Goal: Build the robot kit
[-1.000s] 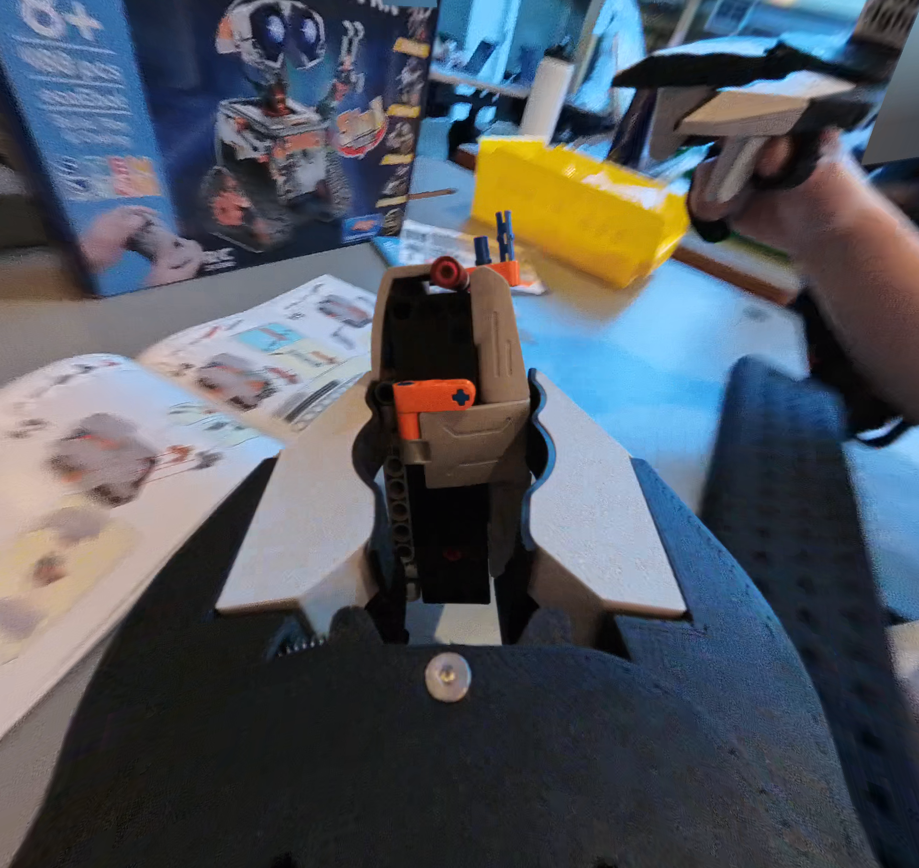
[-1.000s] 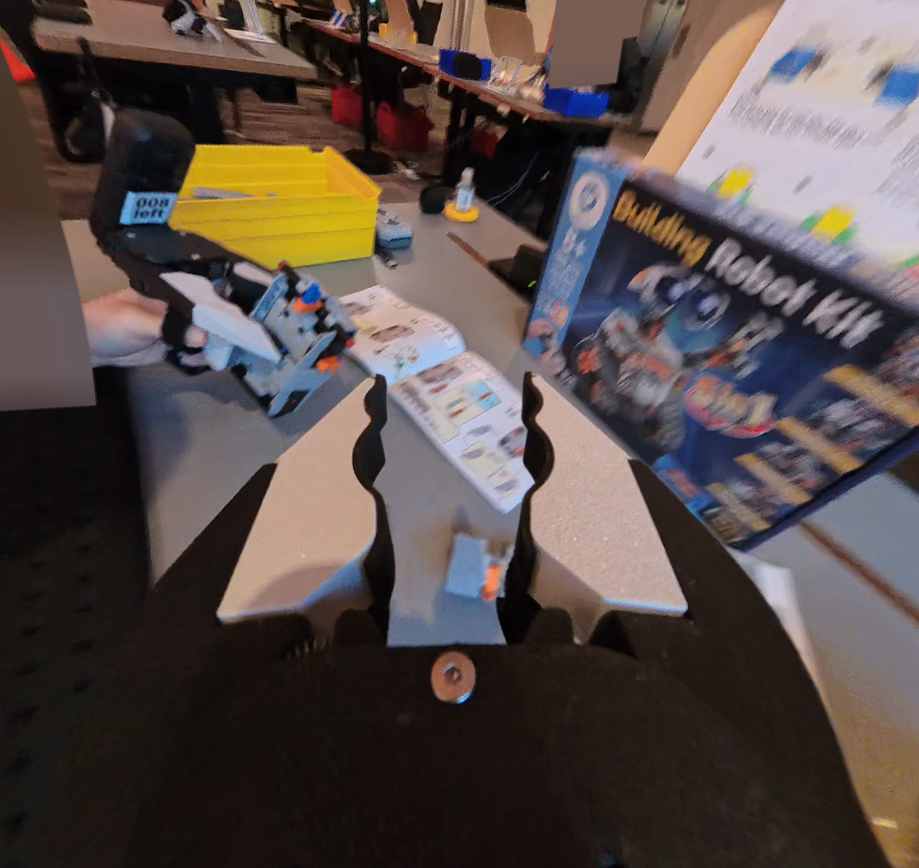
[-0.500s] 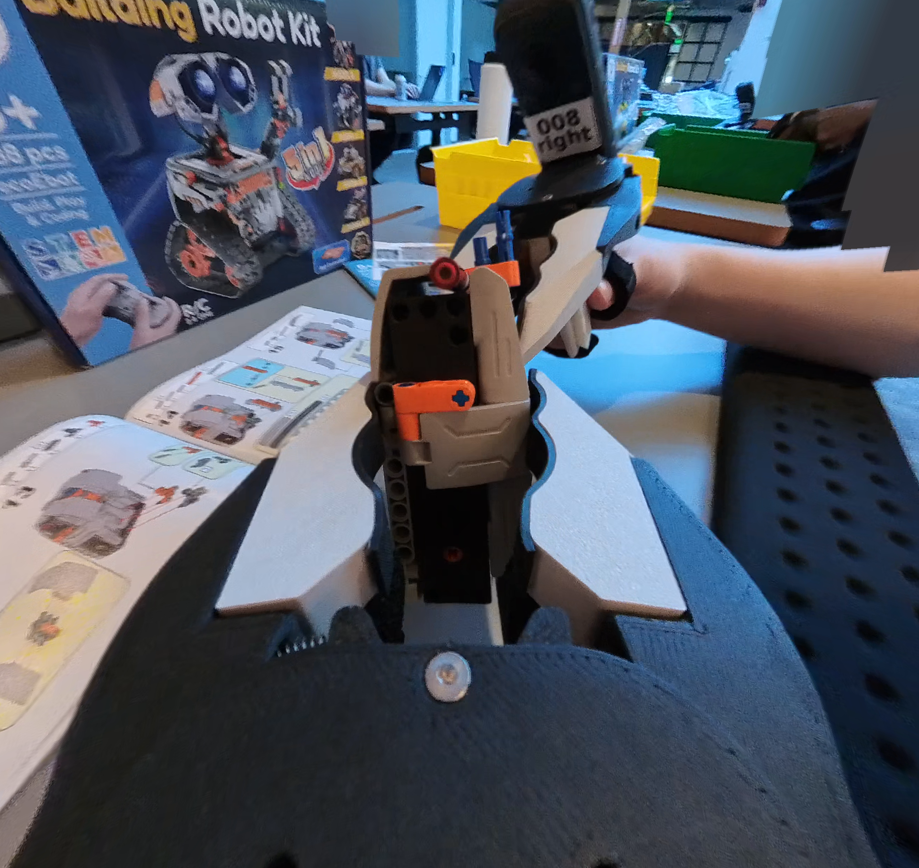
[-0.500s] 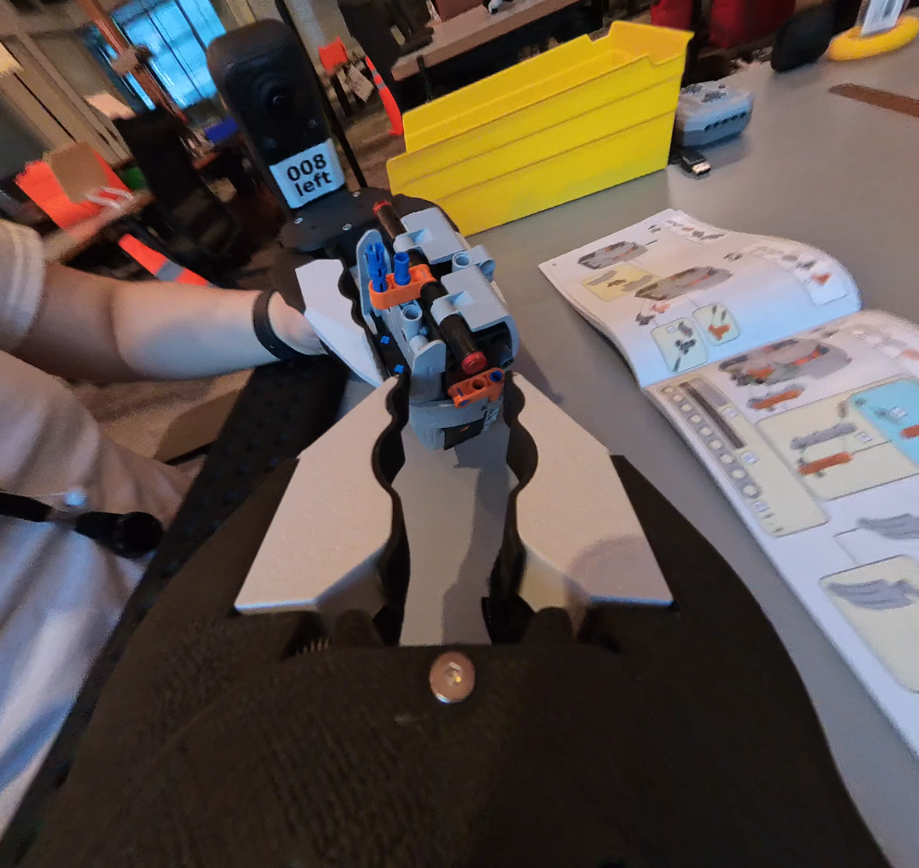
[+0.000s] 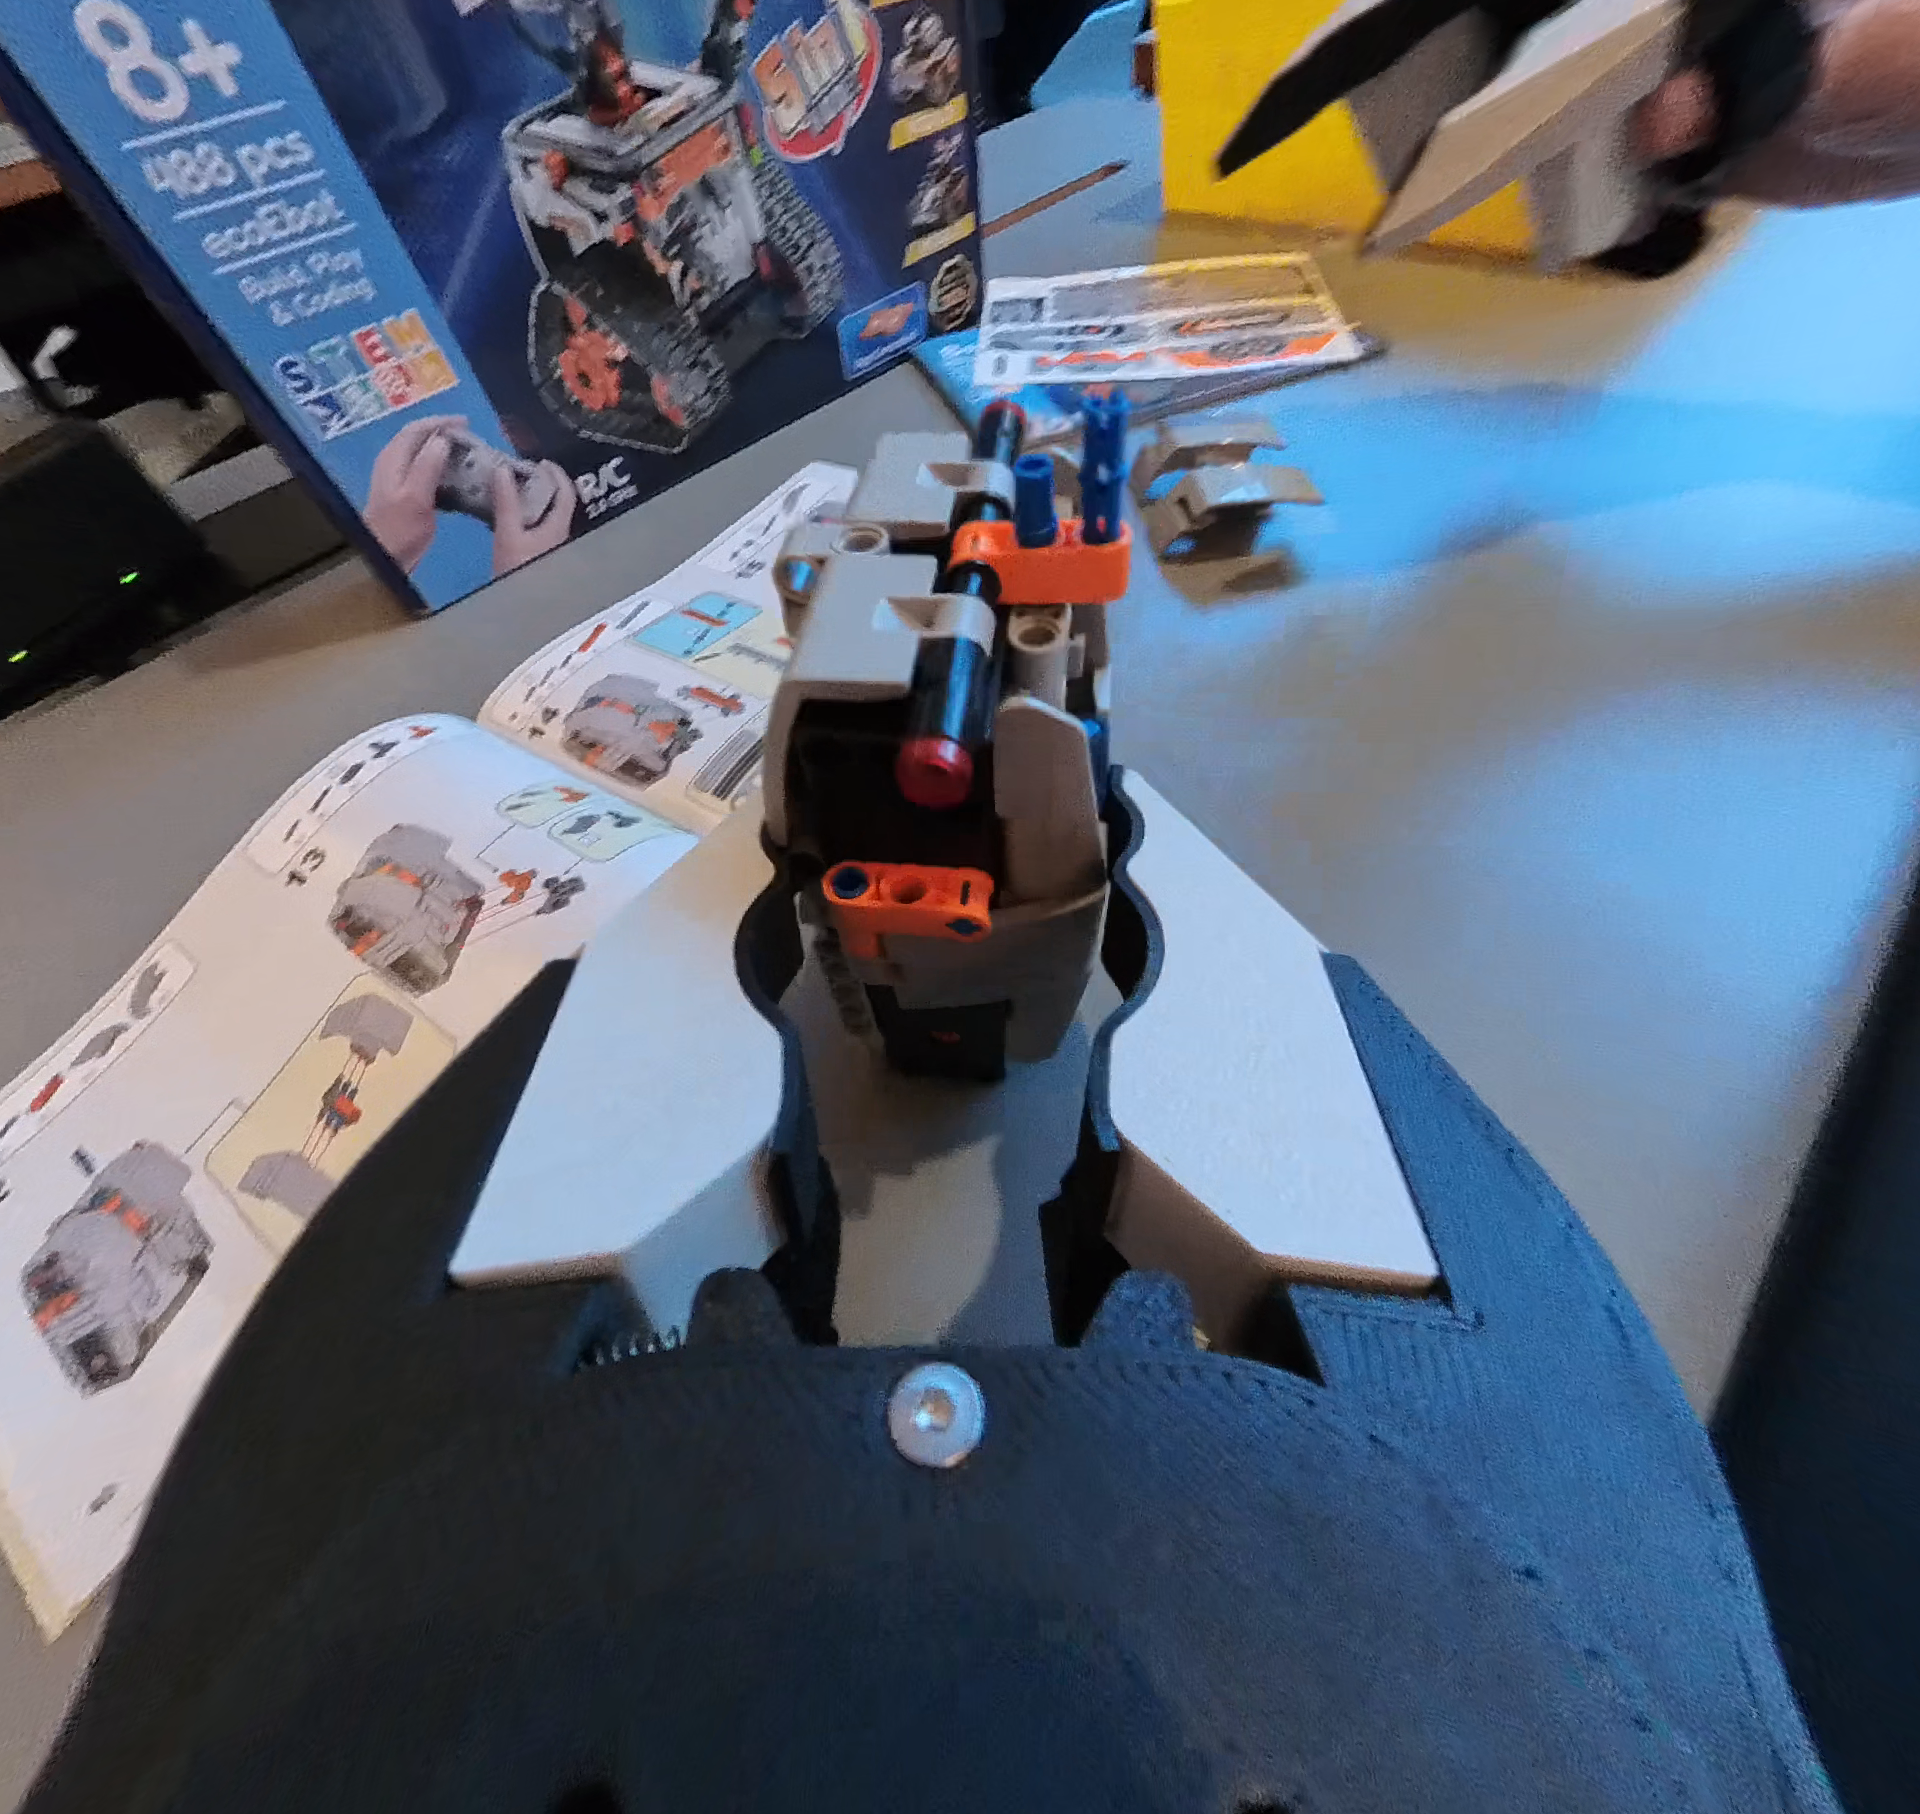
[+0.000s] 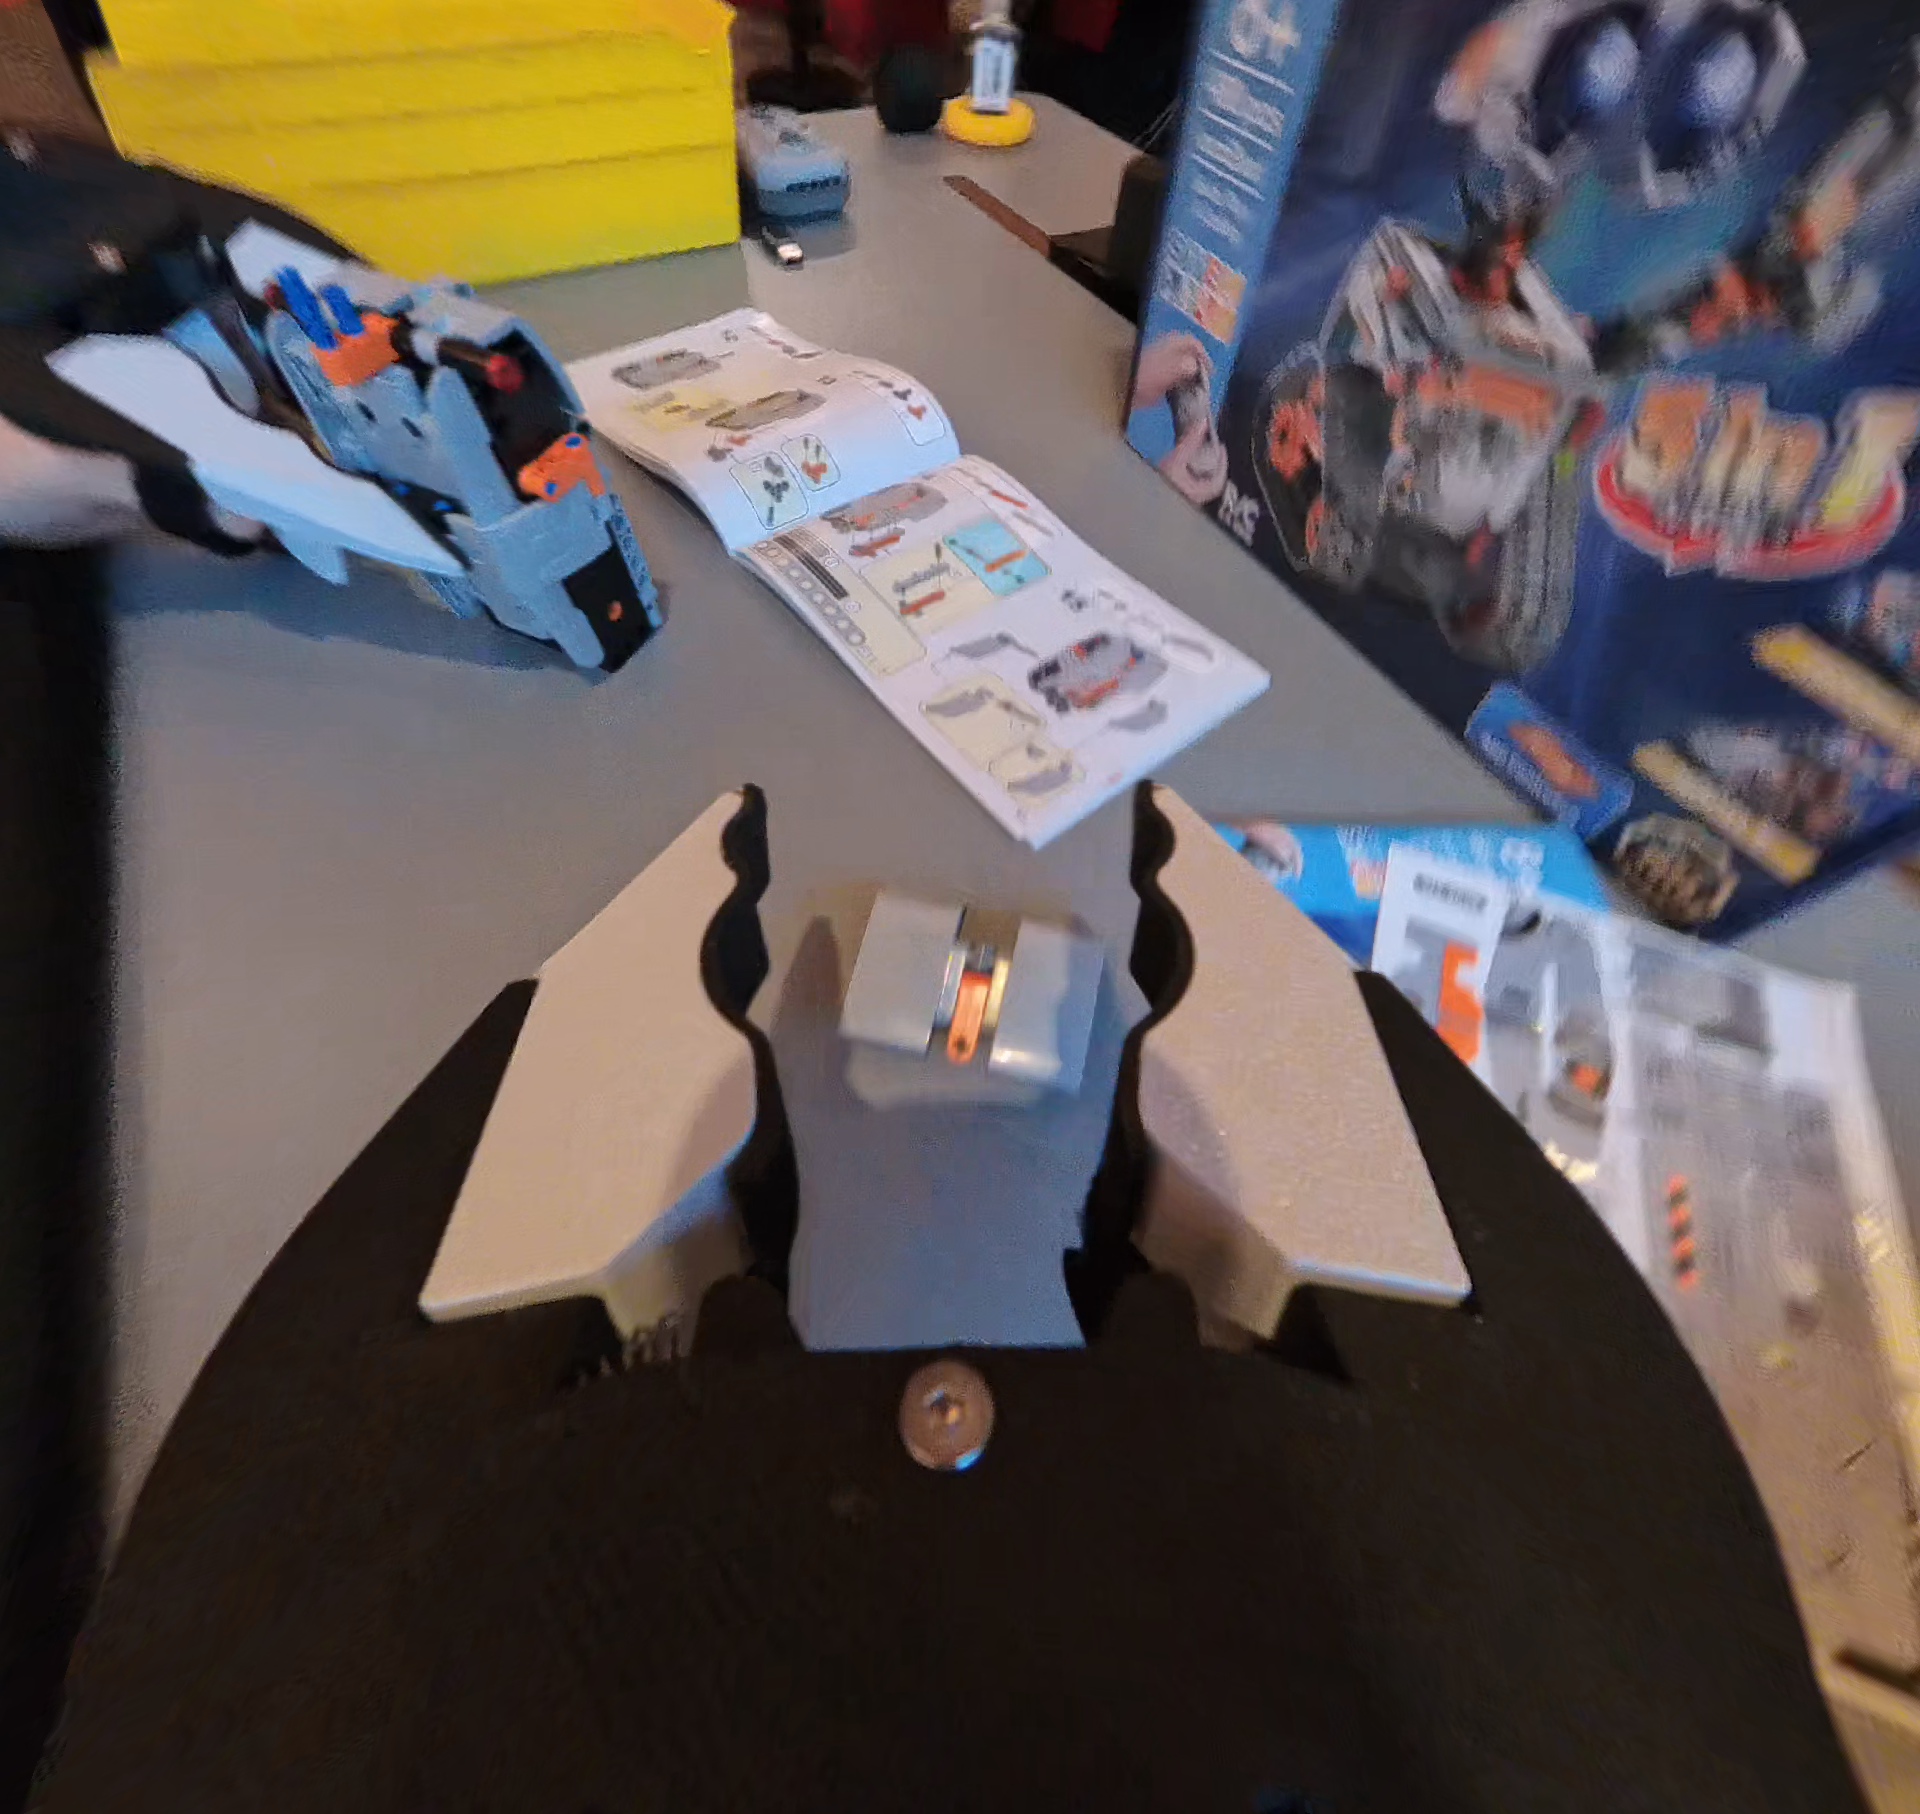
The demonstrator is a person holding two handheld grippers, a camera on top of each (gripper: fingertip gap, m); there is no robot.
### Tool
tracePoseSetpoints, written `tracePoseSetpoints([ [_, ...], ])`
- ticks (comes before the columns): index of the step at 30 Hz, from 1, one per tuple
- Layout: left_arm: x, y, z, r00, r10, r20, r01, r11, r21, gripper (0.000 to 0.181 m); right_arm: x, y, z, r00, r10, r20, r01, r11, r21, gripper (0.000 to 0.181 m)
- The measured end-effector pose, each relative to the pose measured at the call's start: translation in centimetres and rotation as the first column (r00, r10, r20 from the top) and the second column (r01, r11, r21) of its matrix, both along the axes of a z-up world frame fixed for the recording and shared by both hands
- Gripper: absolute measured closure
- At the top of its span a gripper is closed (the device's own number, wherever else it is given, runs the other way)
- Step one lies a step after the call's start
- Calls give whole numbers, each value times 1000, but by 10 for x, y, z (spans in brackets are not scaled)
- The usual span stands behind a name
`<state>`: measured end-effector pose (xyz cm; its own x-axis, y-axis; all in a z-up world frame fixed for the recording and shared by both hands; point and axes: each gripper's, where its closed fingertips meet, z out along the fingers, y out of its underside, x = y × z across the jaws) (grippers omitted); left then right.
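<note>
My left gripper [image 5: 940, 829] is shut on a grey brick assembly [image 5: 935, 725] with a black axle, orange connectors and blue pins. In the right wrist view the left gripper [image 6: 343, 476] tilts the assembly [image 6: 488, 476] down, its black end on the grey table [image 6: 364, 829]. My right gripper [image 6: 945, 798] is open just above the table, with a small grey piece with an orange part [image 6: 971, 995] lying loose between its fingers. In the left wrist view that small piece [image 5: 1216, 507] lies beyond the assembly, and the right gripper [image 5: 1507, 71] shows blurred at the upper right.
An open instruction booklet [image 6: 935, 569] lies mid-table, left of the assembly in the left wrist view [image 5: 416, 881]. A tall blue kit box [image 6: 1558, 310] stands behind it. Yellow bins [image 6: 416, 91] and a grey device [image 6: 795, 164] sit at the back. Leaflets [image 6: 1662, 1037] lie to the right.
My right gripper has swung away from the assembly and now hovers over the small grey piece. My left gripper has tipped the assembly forward and down to the table.
</note>
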<state>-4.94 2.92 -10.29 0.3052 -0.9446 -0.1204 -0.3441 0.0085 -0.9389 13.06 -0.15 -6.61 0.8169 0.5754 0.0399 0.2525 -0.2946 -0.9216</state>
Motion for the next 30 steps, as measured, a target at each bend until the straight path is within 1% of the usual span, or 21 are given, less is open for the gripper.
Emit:
tracePoseSetpoints([
  [1,0,2,-2,1000,23,-16,-23,1000,16,125,8,-6,-4,998,-22,-56,20,999,-36,107],
  [2,0,4,-3,999,38,-25,-37,999,26,124,16,-9,-12,996,-55,-76,49,996,-78,106],
  [5,-2,5,-6,998,50,-44,-50,999,6,120,21,-7,-28,990,-124,-66,114,985,-132,103],
  [7,-5,8,-5,995,92,-38,-93,996,-20,106,18,2,-36,987,-158,-37,150,975,-164,94],
  [8,-9,9,-1,992,122,-22,-122,992,-26,104,16,6,-43,985,-169,-18,163,969,-186,89],
  [9,-12,8,6,990,138,9,-137,990,-36,107,13,9,-50,984,-179,-1,175,960,-217,85],
  [10,-16,4,14,987,149,57,-146,988,-50,107,13,13,-57,979,-199,32,201,949,-241,75],
  [11,-22,1,23,980,165,108,-159,985,-67,107,14,14,-65,975,-207,78,220,940,-262,71],
  [13,-38,-6,35,961,213,179,-199,976,-94,108,14,14,-82,965,-197,176,244,920,-308,72],
  [14,-47,-11,39,952,234,197,-218,971,-99,111,10,12,-88,963,-179,201,238,914,-329,77],
  [15,-56,-15,42,941,261,214,-247,965,-93,113,8,10,-93,961,-162,226,234,910,-341,92],
  [16,-64,-20,50,925,284,252,-274,959,-75,112,3,8,-94,964,-138,229,212,914,-344,95],
  [18,-75,-41,73,906,276,320,-277,960,-43,125,-4,2,-91,968,-129,214,199,916,-349,102],
  [19,-80,-49,86,896,270,354,-287,958,-4,128,-7,-2,-87,964,-121,237,195,928,-319,105],
  [21,-81,-62,105,885,265,383,-299,954,32,130,-14,-7,-69,940,-100,325,161,973,-167,109],
  [23,-68,-76,106,902,232,365,-224,972,-66,126,-27,-12,-39,902,-123,413,115,992,45,109],
  [25,-49,-95,98,912,174,372,-102,974,-205,127,-54,-24,-7,888,-132,441,19,968,252,109],
  [26,-40,-103,92,911,149,384,-44,962,-269,128,-71,-34,0,883,-94,459,-54,953,298,109],
  [27,-32,-110,87,905,134,403,8,943,-332,128,-83,-41,5,874,-90,477,-91,935,342,109],
  [28,-26,-115,81,895,126,428,60,916,-396,130,-95,-48,10,867,-81,493,-133,914,384,109],
  [30,-16,-122,73,863,140,485,168,825,-539,132,-121,-65,25,855,-63,514,-230,844,485,109],
])
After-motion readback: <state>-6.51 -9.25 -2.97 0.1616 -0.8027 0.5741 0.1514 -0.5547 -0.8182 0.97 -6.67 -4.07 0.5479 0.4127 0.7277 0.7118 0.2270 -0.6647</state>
